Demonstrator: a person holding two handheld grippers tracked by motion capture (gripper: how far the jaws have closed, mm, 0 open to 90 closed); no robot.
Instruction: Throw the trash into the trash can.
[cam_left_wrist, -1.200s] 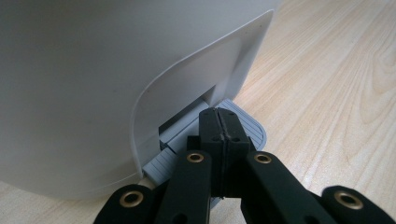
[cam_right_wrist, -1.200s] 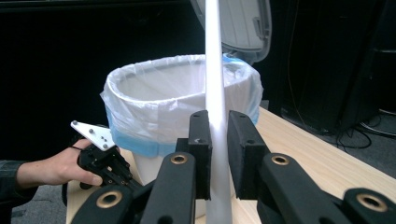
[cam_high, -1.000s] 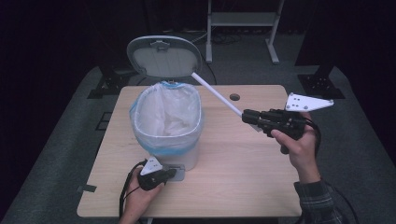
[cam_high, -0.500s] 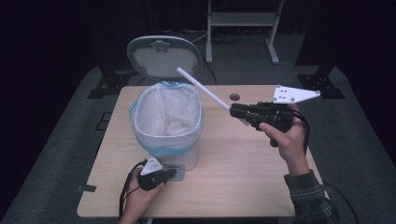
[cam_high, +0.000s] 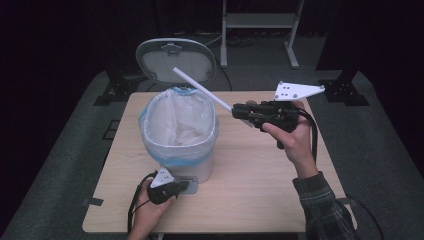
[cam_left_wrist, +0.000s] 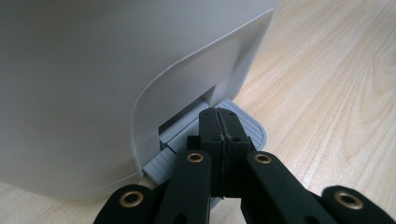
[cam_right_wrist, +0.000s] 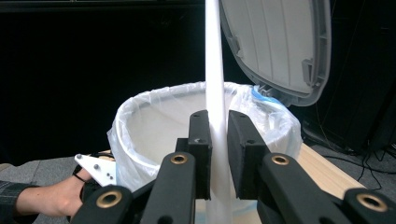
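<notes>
A white pedal bin (cam_high: 180, 130) with a clear liner stands on the wooden table (cam_high: 260, 180), its grey lid (cam_high: 176, 60) raised at the back. My left gripper (cam_high: 186, 186) is shut with nothing between its jaws. Its tips (cam_left_wrist: 219, 116) rest on the grey pedal (cam_left_wrist: 254, 128) at the foot of the bin wall (cam_left_wrist: 93, 70). My right gripper (cam_high: 235, 111) is shut on a long white tube (cam_high: 202, 90). The tube slants up and left over the bin's back rim, towards the lid. In the right gripper view the tube (cam_right_wrist: 214, 56) rises between the pads (cam_right_wrist: 201, 140), in front of the liner (cam_right_wrist: 154, 116) and lid (cam_right_wrist: 280, 46).
A dark round spot (cam_high: 251, 102) marks the table behind the right gripper. A metal stand (cam_high: 260, 25) is on the dark floor beyond the table. In the right gripper view, the person's left hand (cam_right_wrist: 51, 196) shows low beside the bin.
The right hand has carried the tube leftwards and a little up, so its far end now reaches over the bin's back rim. The left gripper has stayed on the pedal.
</notes>
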